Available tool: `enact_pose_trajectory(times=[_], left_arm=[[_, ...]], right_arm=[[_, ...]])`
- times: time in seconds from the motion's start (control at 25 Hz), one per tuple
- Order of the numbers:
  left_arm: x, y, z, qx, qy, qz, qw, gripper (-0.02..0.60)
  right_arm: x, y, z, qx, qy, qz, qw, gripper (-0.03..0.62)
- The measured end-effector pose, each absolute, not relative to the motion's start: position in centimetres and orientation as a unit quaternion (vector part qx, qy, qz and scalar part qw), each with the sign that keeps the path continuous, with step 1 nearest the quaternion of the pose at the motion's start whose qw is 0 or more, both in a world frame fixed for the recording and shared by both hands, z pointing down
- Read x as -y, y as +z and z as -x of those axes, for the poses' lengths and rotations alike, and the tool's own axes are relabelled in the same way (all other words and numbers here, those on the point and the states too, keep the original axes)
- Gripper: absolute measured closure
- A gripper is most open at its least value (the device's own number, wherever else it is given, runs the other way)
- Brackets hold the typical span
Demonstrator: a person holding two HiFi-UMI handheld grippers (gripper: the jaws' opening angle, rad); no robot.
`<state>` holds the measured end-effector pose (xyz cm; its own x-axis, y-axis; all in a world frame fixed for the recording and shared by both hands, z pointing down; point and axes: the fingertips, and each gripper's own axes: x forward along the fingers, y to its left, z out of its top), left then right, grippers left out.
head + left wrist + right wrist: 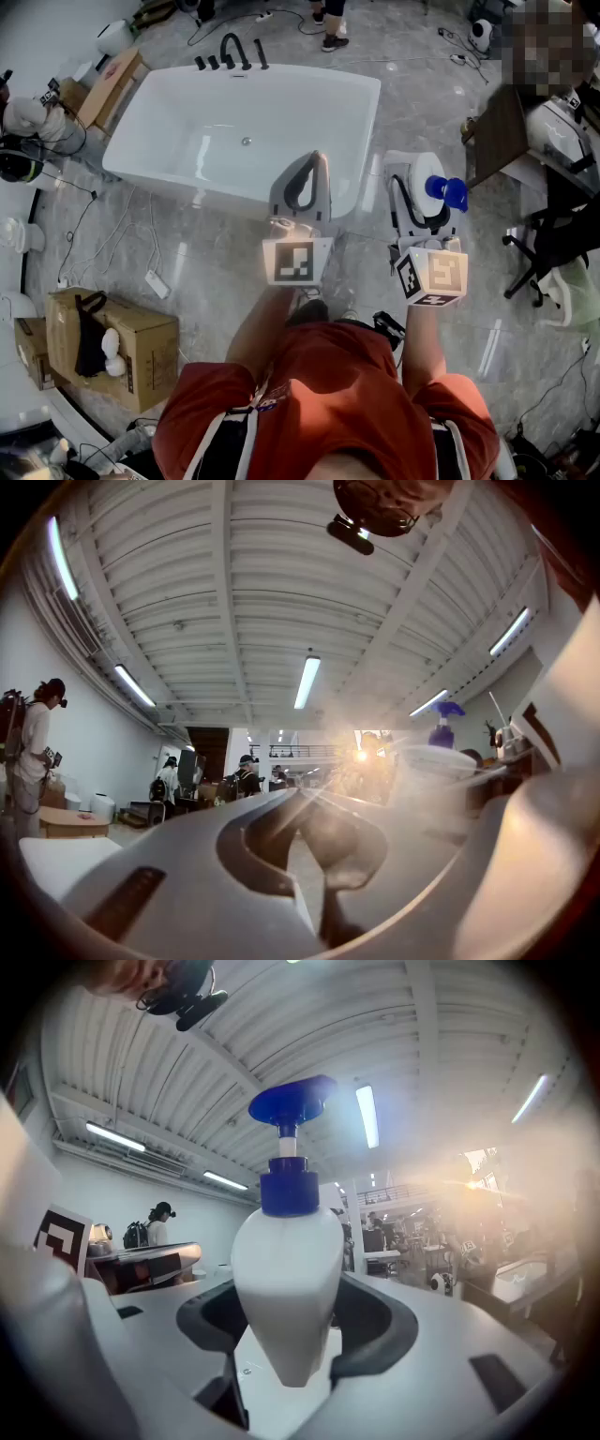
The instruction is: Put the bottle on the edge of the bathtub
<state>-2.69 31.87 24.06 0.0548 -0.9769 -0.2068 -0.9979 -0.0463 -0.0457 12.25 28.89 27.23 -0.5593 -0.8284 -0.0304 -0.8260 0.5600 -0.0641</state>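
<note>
I am looking down at a white bathtub [193, 191] on a grey marble floor. The bottle [419, 170] is white with a blue pump head and stands upright in my right gripper [419, 201], which is shut on its lower body, in front of the tub's near right corner. In the right gripper view the bottle [285, 1265] fills the gap between the jaws of the right gripper [286, 1368] and points at the ceiling. My left gripper [301, 184] is raised beside it, shut and holding nothing. In its own view the left gripper [324, 897] faces the ceiling, with the bottle [433, 769] at the right.
A black faucet [233, 51] stands on the tub's far rim. Cardboard boxes [117, 345] sit on the floor at my left, another box [111, 86] by the tub's far left corner. A black chair [555, 234] stands at the right. Cables and a power strip [157, 284] lie on the floor.
</note>
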Motion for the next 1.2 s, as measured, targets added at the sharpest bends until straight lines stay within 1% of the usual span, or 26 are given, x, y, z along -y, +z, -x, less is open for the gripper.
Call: enact_pose_trajectory(times=[0.2, 0.44, 0.76, 1.08, 1.2], left_arm=[[-35.1, 22.8, -2.9, -0.665, 0.046, 0.736, 0.115, 0.565], [-37.2, 23.1, -5.9, -0.651, 0.053, 0.750, 0.110, 0.565], [-36.4, 23.2, -7.4, -0.642, 0.057, 0.759, 0.098, 0.565], [-34.1, 23.5, -7.1, -0.616, 0.069, 0.781, 0.079, 0.565], [-32.8, 23.4, -7.5, -0.599, 0.073, 0.793, 0.082, 0.565]], right_arm=[[-32.4, 26.0, -15.8, -0.873, 0.016, 0.486, 0.027, 0.330], [-34.8, 25.4, -17.5, -0.865, 0.040, 0.500, 0.028, 0.330], [-34.2, 25.6, -19.7, -0.852, 0.039, 0.521, 0.025, 0.329], [-32.9, 25.5, -18.9, -0.835, 0.062, 0.546, 0.031, 0.329], [-32.3, 25.0, -19.1, -0.825, 0.076, 0.559, 0.027, 0.329]])
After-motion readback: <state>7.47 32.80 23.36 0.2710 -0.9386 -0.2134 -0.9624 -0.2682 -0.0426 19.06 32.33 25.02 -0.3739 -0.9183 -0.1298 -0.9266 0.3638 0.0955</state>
